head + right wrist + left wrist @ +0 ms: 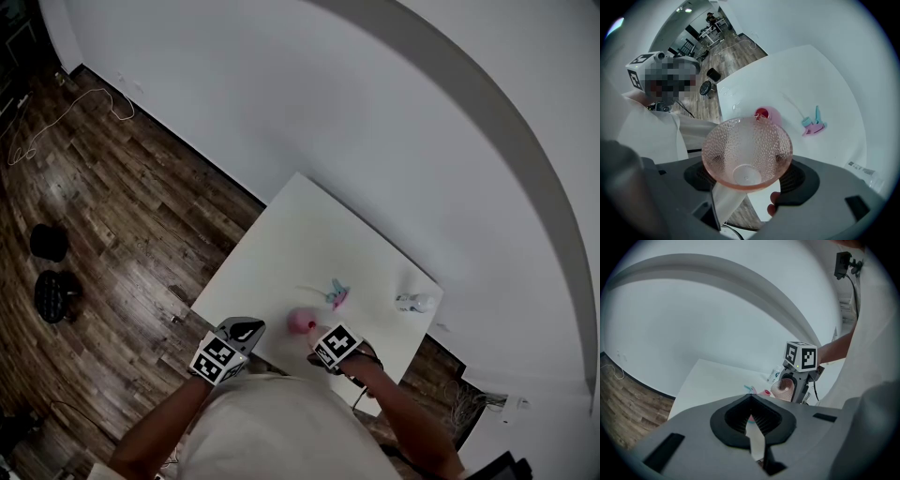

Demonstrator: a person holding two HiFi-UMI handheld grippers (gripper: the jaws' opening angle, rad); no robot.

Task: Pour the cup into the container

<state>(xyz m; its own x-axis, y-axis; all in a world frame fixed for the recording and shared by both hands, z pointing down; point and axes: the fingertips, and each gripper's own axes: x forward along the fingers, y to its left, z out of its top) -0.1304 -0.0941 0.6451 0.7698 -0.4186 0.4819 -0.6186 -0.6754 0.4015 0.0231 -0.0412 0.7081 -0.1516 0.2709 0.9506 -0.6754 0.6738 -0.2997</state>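
Right claw (750, 180) was clamped on the cup (747, 149), a pink, translucent, dimpled cone tipped mouth-back along the claw. It looked empty, so the pour seemed about done. The container (762, 113), small, round and pink with something red inside, sat on the smooth white counter (806, 75) just beyond the claw's tips. Left claw (751, 401) hung alongside, jaws together on nothing. Next: right the cup and set it down gently.
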